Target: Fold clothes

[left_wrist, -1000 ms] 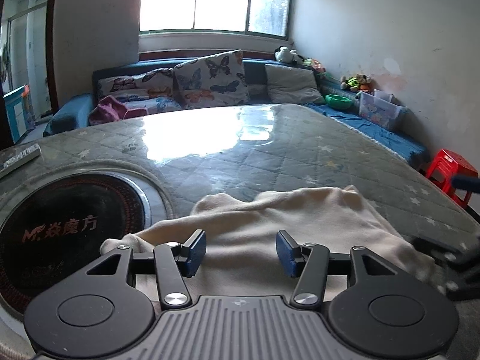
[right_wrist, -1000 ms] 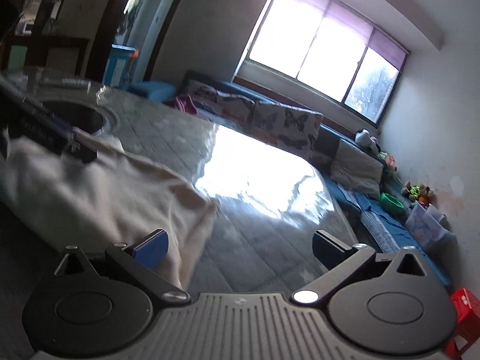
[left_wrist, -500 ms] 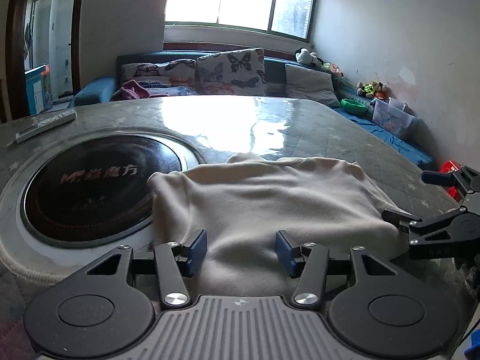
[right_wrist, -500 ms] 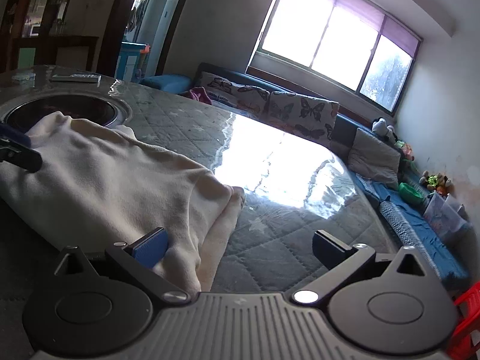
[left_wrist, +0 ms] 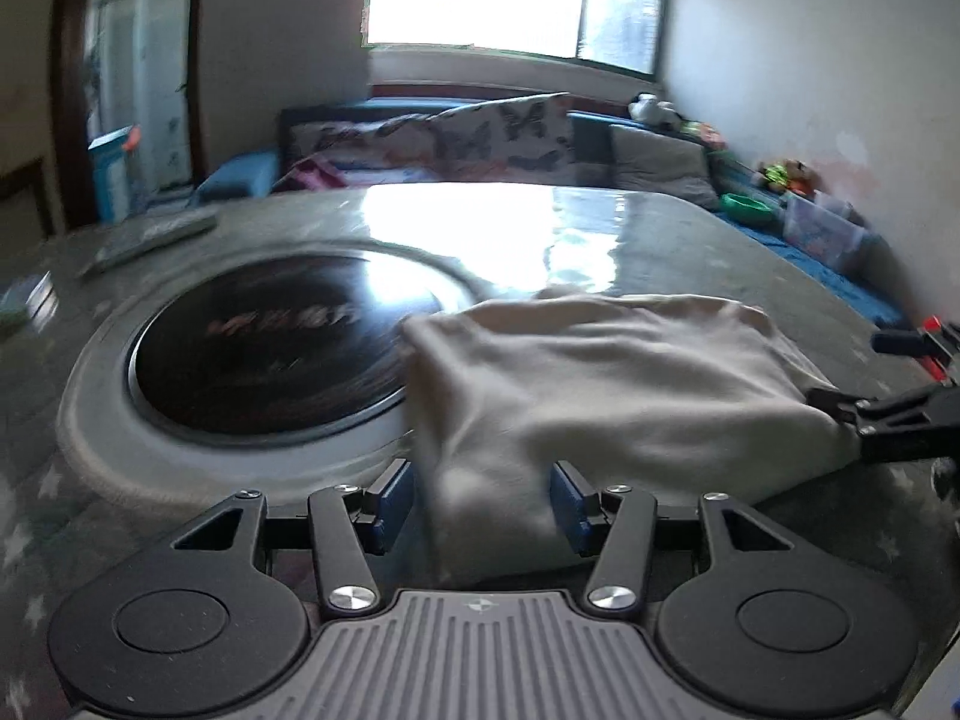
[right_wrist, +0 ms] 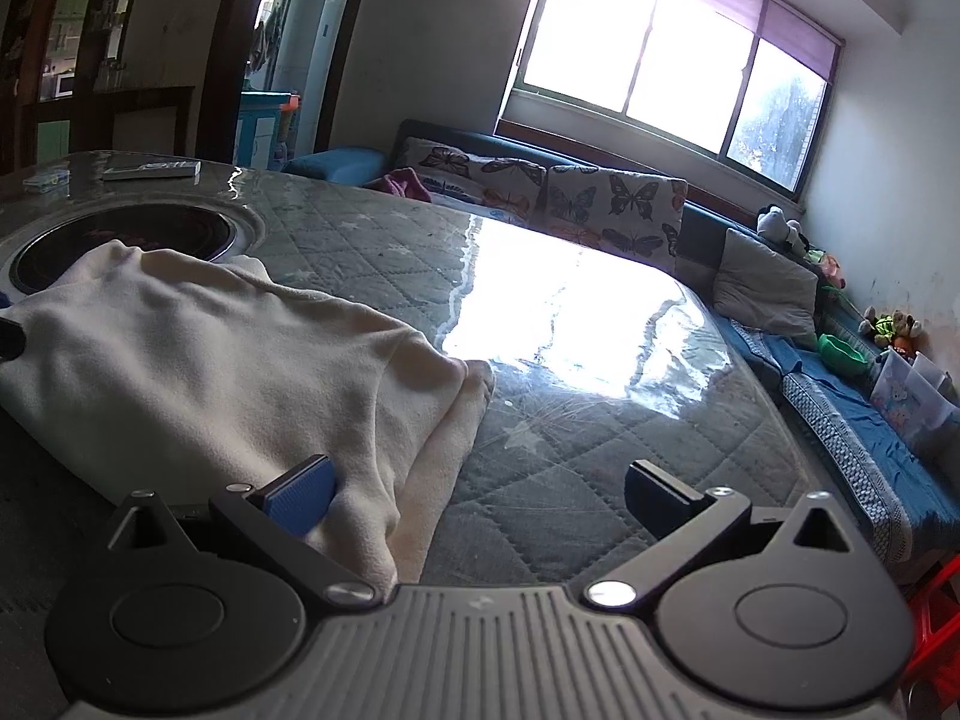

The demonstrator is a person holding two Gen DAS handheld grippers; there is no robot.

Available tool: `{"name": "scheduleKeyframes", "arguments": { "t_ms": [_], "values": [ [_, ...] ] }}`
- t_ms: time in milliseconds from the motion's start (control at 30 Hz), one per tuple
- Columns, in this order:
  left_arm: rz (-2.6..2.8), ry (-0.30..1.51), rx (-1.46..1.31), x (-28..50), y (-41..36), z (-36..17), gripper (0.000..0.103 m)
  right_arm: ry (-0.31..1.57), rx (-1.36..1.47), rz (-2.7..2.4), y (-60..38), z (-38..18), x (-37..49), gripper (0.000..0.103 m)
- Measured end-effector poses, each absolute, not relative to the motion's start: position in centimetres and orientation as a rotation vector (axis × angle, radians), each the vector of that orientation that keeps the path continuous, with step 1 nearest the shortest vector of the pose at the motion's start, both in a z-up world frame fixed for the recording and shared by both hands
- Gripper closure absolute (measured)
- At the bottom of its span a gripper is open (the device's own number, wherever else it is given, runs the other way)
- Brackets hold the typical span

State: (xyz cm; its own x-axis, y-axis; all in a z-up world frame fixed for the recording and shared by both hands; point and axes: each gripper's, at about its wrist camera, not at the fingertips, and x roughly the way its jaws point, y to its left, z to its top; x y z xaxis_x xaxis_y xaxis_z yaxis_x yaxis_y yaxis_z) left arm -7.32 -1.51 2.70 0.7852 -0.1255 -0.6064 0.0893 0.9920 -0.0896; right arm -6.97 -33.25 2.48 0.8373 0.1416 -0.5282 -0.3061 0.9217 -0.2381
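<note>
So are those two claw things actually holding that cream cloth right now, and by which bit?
Neither holds it. Both sets of jaws stand open at the near edge of the cream garment, which lies folded on the table.

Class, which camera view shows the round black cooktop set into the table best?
The left wrist view: the cooktop shows nearly whole, though blurred. The right wrist view shows it small and partly hidden behind the cream garment.
</note>
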Motion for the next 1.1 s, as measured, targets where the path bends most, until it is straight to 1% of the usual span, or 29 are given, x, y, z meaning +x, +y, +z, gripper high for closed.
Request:
{"name": "scheduleKeyframes", "arguments": {
  "t_ms": [367, 600, 633, 700, 733, 767, 800, 967, 1000, 1100],
  "values": [
    [-0.05, 0.683, -0.061, -7.8, -0.1, 2.6, 0.049, 0.546, -0.3, 0.252, -33.5, 2.5, -6.6, 0.0],
    [-0.078, 0.597, -0.061, -6.3, -0.5, 5.2, 0.051, 0.549, -0.3, 0.253, -33.4, 2.5, -6.6, 0.0],
    [-0.089, 0.59, -0.062, -5.7, -0.7, 5.3, 0.053, 0.55, -0.299, 0.254, -33.5, 2.5, -6.5, 0.0],
    [-0.108, 0.584, -0.064, -4.5, -1.1, 5.4, 0.064, 0.555, -0.29, 0.258, -33.5, 2.4, -6.5, 0.0],
    [-0.117, 0.584, -0.067, -3.9, -1.3, 5.3, 0.066, 0.558, -0.286, 0.26, -33.5, 2.4, -6.4, 0.0],
    [-0.125, 0.59, -0.071, -3.2, -1.4, 5.2, 0.072, 0.56, -0.282, 0.261, -33.6, 2.4, -6.4, 0.0],
    [-0.133, 0.598, -0.076, -2.6, -1.5, 4.9, 0.075, 0.562, -0.279, 0.262, -33.6, 2.4, -6.3, 0.0],
    [-0.12, 0.634, -0.072, 0.2, -1.6, 3.7, 0.077, 0.576, -0.255, 0.273, -33.9, 2.4, -6.2, 0.0],
    [-0.11, 0.643, -0.079, 0.6, -1.4, 3.4, 0.08, 0.58, -0.247, 0.275, -34.0, 2.4, -6.1, 0.0],
    [-0.085, 0.664, -0.087, 1.5, -0.7, 2.7, 0.084, 0.592, -0.226, 0.283, -34.3, 2.4, -5.9, 0.0]
  ]
}}
